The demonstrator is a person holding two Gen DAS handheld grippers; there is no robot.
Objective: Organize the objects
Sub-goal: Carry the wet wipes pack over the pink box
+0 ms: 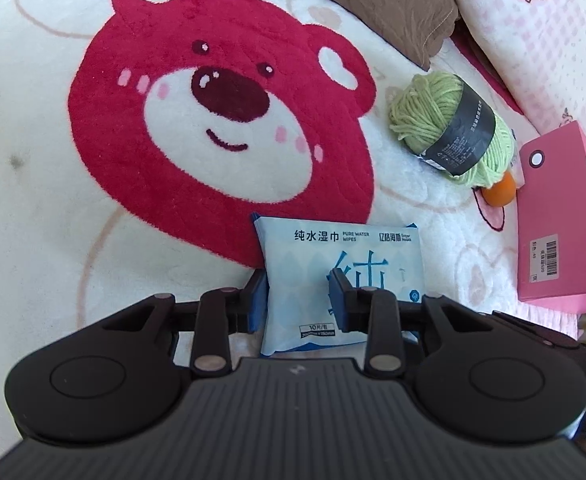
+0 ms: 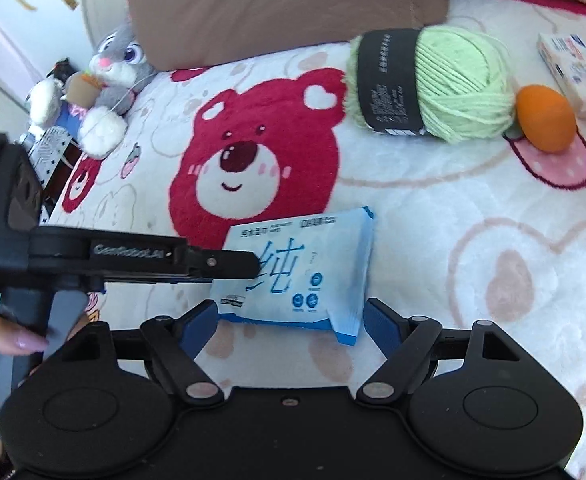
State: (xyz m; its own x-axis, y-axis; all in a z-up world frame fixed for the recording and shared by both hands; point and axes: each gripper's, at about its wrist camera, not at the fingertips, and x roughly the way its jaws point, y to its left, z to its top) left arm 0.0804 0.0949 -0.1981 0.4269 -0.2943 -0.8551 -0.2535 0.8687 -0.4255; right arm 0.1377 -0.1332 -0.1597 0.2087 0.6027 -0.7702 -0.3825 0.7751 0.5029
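The left gripper (image 1: 299,286) pinches the pack of wet wipes (image 1: 335,276), its blue pads pressed on the pack's lower left part, one finger at the left edge and the other over the printed front. In the right wrist view that gripper reaches in from the left of the frame, its tip on the pack's left side, with the person's hand (image 2: 17,340) on its handle at the lower left. The right gripper (image 2: 291,326) stands spread, one pad off each lower corner of the pack and neither pressing on it. The pack's long axis runs up the frame in the left wrist view, with its printed face towards the camera.

Around the pack the bear-print blanket (image 1: 33,240) lies bare to the left and above. At the right are a green yarn ball (image 1: 449,120), an orange ball (image 1: 501,192) touching it and a pink box (image 1: 557,224). A brown pillow (image 2: 277,4) lies across the top, and a plush rabbit (image 2: 109,80) sits at the upper left beside the blanket's edge.
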